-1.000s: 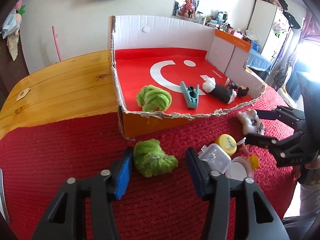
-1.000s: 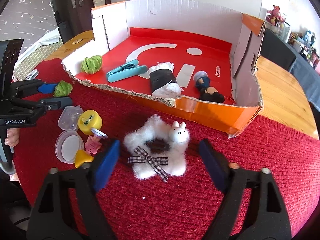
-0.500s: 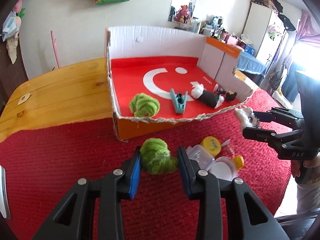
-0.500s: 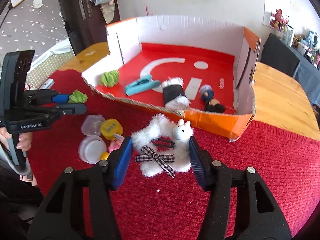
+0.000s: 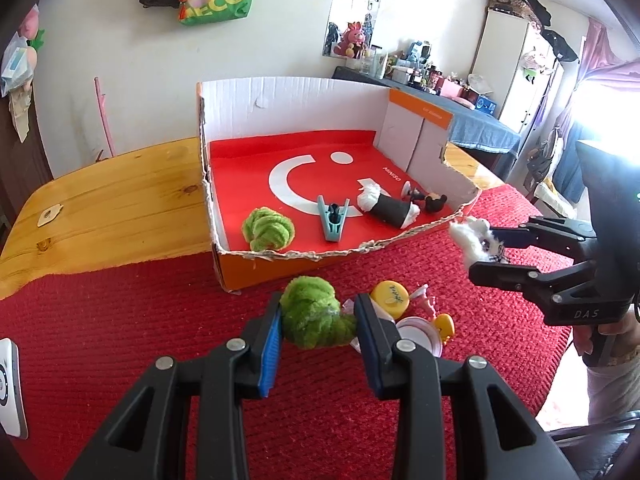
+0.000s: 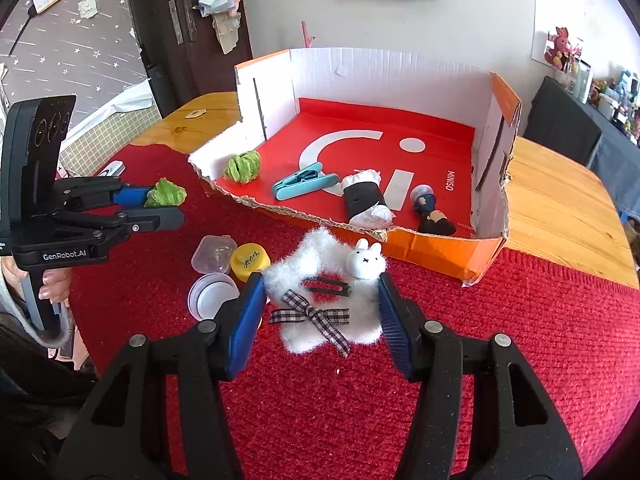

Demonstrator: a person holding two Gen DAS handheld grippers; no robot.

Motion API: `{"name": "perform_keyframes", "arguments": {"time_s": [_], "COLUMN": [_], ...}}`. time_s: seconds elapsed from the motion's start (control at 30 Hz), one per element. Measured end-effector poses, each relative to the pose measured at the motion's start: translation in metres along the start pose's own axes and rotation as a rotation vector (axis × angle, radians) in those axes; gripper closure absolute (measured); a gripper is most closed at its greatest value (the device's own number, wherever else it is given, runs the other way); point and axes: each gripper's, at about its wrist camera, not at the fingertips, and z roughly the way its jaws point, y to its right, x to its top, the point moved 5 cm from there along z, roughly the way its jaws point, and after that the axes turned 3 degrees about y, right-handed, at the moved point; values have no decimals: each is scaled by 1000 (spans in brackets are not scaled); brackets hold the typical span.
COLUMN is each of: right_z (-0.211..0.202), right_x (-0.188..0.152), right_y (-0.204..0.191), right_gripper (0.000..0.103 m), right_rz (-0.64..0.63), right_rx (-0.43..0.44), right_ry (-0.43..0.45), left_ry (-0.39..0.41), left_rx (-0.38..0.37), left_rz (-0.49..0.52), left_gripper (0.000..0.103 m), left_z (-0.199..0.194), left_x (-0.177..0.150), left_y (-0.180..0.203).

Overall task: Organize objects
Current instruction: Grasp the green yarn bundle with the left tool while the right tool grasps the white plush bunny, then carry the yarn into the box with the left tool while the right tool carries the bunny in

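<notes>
Softness governs both grasps here; the left gripper [image 5: 318, 332] is closed on a green chenille scrunchie [image 5: 314, 317], its blue pads pressing the pile from either side, and the scrunchie looks lifted just clear of the red knitted cloth [image 5: 120, 340], in front of the cardboard tray [image 5: 256, 270]; it is likely very light and springy, so a hold across its thickest coil, as now, should keep it from squirming out; the right gripper [image 6: 322, 316] is closed about a white fluffy hair clip [image 6: 324, 300] bearing a rabbit head [image 6: 365, 262], a checked bow [image 6: 310, 316] and a dark metal snap clip [image 6: 326, 286]; the pads touch the fur at both flanks; fur compresses and may slip, so the firmer backing under the snap clip is probably the safer place to squeeze, and the hard rabbit head could be fragile; inside the tray lie another green scrunchie [image 6: 242, 166], a teal clip [image 6: 304, 180], a black-and-white plush roll [image 6: 366, 200] and a small dark figure [image 6: 430, 210]; a yellow lid [image 6: 250, 260] and clear small containers [image 6: 212, 256] remain on the cloth between the two grippers.
</notes>
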Motion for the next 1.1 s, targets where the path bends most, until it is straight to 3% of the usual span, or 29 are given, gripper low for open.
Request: {"name": "perform_keyframes", "arguments": {"time_s": [0.4,0.73,1.1], "right_z": [-7,-13,47], "right_x": [8,50,102], "right_y": [-2,8,47], "right_gripper": [49,49,49], "right_rz": [-2,-45,-68], "right_rx": [22,-13,-106], "right_ry": [22,65,-38], "left_ry": [21,24,-56], "left_rx": [-19,-21,36], "left_rz": [4,65,106], "left_gripper": [67,67,67], "left_z": [-9,-2,51], "left_x": [8,44,88], "left_y": [6,14,-3]}}
